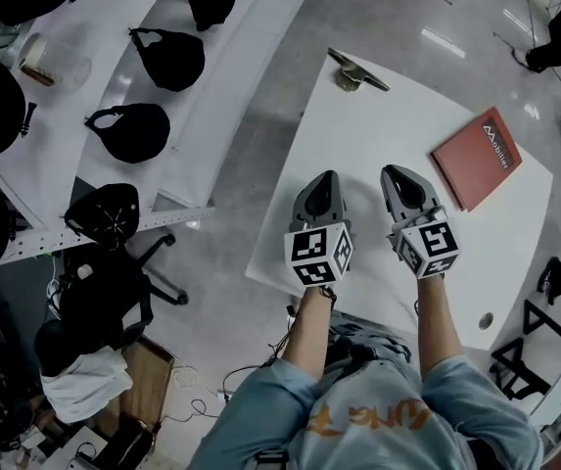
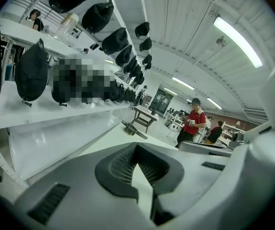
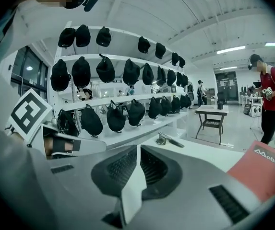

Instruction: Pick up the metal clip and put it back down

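- Currently I judge the step in hand to be the approach. The grey metal clip [image 1: 356, 71] lies untouched at the far corner of the white bench [image 1: 378, 140], well apart from both tools.
- To do this well, I would lead with one tool only and part its jaws before it arrives.
- I would set the jaws across the clip's narrow body, not along its long arm.
- I would come in low and level, so that the pads close on metal and do not scrape the bench.
- The red booklet [image 1: 476, 157] lies to the right of that path, and I would keep clear of it.
- Left tongs [image 1: 325, 179]: the tips are drawn together with nothing between them. The tool sits over the near part of the bench, and I cannot tell whether it rests there or hangs above it.
- Right tongs [image 1: 399, 176]: likewise closed at the tips and empty, just beside the left tongs.
- Both gripper views show the clip ahead, beyond the closed tips.
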`<state>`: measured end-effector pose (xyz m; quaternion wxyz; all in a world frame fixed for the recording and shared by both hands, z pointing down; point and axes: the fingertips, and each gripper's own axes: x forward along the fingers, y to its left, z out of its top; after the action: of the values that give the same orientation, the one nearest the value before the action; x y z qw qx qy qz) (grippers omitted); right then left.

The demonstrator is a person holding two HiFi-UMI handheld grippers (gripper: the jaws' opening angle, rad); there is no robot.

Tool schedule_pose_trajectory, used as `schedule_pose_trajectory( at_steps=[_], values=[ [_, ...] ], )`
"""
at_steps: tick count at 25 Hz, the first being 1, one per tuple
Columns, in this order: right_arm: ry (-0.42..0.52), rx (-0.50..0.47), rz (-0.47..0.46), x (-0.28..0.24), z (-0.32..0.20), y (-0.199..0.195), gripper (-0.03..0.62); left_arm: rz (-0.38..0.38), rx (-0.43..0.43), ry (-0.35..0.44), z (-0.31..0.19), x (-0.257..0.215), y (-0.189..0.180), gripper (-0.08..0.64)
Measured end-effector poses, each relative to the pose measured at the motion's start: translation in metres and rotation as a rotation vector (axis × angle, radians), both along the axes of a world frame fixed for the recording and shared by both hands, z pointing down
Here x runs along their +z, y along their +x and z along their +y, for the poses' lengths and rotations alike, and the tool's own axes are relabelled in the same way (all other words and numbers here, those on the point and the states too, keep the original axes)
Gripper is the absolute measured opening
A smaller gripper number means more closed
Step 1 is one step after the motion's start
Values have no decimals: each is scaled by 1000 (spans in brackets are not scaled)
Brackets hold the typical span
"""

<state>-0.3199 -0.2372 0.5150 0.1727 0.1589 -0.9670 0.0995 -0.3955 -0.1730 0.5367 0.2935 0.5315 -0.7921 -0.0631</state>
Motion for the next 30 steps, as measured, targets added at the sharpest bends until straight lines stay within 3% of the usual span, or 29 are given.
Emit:
schedule_pose_trajectory(
  at_steps=[16, 27, 30],
  values=[
    [109, 14, 134, 32, -77, -78, 40, -70, 42, -88, -43, 37, -53, 9],
    [195, -61, 229, 57, -104, -130, 43, -43, 84, -82, -56, 51, -60, 9],
    [242, -82, 282, 66, -112, -141, 99, -37, 88, -79, -58, 53, -62, 9]
  ],
)
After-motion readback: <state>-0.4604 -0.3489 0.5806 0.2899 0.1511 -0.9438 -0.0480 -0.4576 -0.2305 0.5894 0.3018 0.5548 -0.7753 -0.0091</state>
